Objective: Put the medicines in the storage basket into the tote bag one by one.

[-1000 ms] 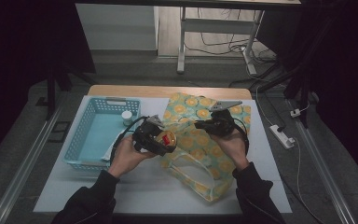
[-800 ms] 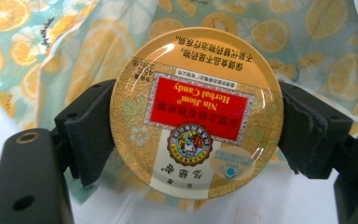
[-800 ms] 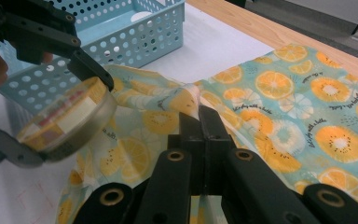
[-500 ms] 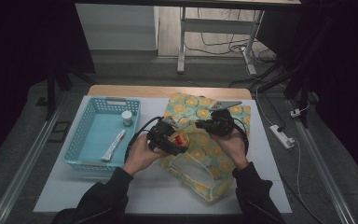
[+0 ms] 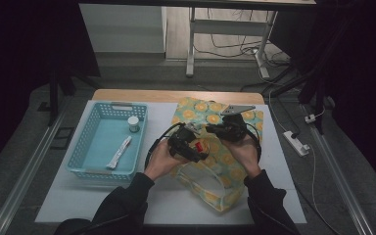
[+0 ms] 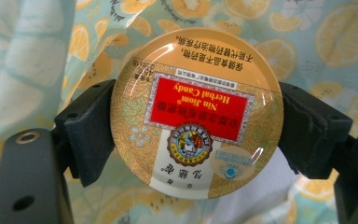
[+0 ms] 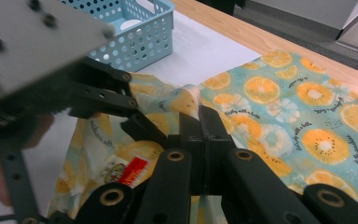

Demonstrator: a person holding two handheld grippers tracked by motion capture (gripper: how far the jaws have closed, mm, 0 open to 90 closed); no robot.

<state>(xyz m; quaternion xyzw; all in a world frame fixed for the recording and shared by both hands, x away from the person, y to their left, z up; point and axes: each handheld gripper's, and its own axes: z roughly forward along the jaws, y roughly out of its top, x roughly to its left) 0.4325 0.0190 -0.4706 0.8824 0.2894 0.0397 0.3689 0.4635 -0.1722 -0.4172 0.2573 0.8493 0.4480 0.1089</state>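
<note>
The left tongs (image 6: 196, 126) grip a round candy tin (image 6: 196, 114) by its rim, one jaw on each side, its red label facing the camera upside down; in the high view the tin (image 5: 200, 146) sits over the mouth of the bag (image 5: 219, 161), a fruit-printed pouch lying on the counter (image 5: 161, 205); the right tongs (image 7: 198, 123) are closed on a pinch of the bag's edge (image 7: 186, 100), lifting it beside the left tongs; a blue basket (image 5: 92, 147) stands well apart to the left, holding a small bottle (image 5: 133, 123) and a white tube (image 5: 119, 152).
</note>
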